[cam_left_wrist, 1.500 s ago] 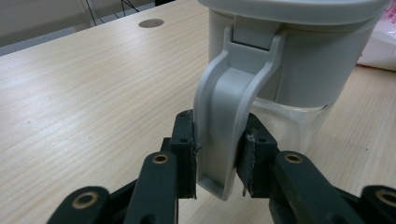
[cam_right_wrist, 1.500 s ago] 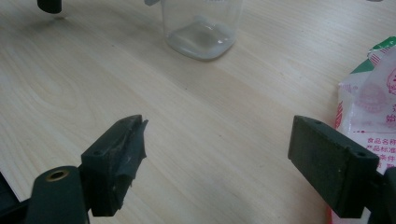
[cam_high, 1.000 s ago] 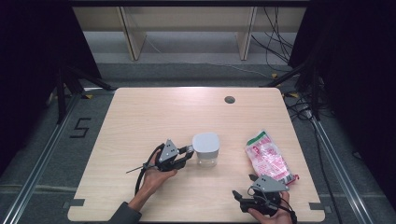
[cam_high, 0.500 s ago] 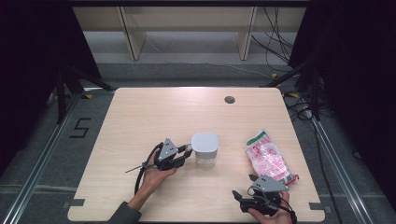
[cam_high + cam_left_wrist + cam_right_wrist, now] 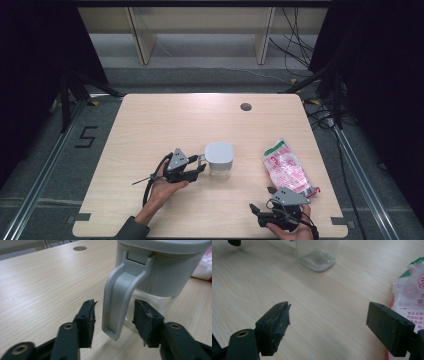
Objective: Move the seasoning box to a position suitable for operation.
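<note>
Lidded jug (image 5: 219, 159): left gripper (image 5: 113, 315) straddles its grey handle (image 5: 119, 297), jaws parted and not yet gripping, seemingly aligned for a pinch. Right gripper (image 5: 328, 325), near the jug, jaws wide and empty, beside the snack packet (image 5: 287, 167).

Matt wood-grain table (image 5: 165, 125), glossy plastic packet (image 5: 288, 167)

**Pale desk in a dark-curtained bay**

A light wooden desk (image 5: 165, 125) with a round grommet hole (image 5: 245, 106) stands on grey floor (image 5: 200, 75). Black curtains (image 5: 30, 60) flank it; cables (image 5: 295, 35) trail beyond, near pale shelving (image 5: 200, 20).
</note>
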### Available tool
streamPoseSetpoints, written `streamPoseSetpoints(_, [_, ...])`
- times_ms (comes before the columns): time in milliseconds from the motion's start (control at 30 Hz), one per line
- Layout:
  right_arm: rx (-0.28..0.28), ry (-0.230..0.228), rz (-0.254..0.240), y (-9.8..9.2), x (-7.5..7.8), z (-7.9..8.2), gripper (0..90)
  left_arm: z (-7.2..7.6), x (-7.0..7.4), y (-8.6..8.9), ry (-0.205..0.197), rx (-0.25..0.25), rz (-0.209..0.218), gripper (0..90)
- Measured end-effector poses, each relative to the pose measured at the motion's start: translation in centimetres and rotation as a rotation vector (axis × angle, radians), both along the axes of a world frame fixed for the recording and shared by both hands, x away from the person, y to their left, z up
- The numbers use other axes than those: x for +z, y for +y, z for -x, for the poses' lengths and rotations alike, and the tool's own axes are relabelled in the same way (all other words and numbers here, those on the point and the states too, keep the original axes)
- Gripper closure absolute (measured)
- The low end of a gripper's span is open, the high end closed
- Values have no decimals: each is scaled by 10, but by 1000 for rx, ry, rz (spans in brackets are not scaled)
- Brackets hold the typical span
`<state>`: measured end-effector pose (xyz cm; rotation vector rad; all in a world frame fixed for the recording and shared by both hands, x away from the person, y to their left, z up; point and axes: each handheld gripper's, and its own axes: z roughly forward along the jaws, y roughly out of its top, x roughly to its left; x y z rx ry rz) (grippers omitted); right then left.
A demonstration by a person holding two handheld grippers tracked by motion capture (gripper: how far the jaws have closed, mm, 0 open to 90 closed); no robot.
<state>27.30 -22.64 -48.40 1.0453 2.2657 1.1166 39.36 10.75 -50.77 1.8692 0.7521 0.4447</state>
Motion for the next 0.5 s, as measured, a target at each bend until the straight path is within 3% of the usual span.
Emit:
streamPoseSetpoints(167, [-5,2,0,-1,0,0,196,6,6,2,22,2,9,434])
streamPoseSetpoints(500, [-5,1,1,-1,0,0,196,20,21,8,30,-35,3,377])
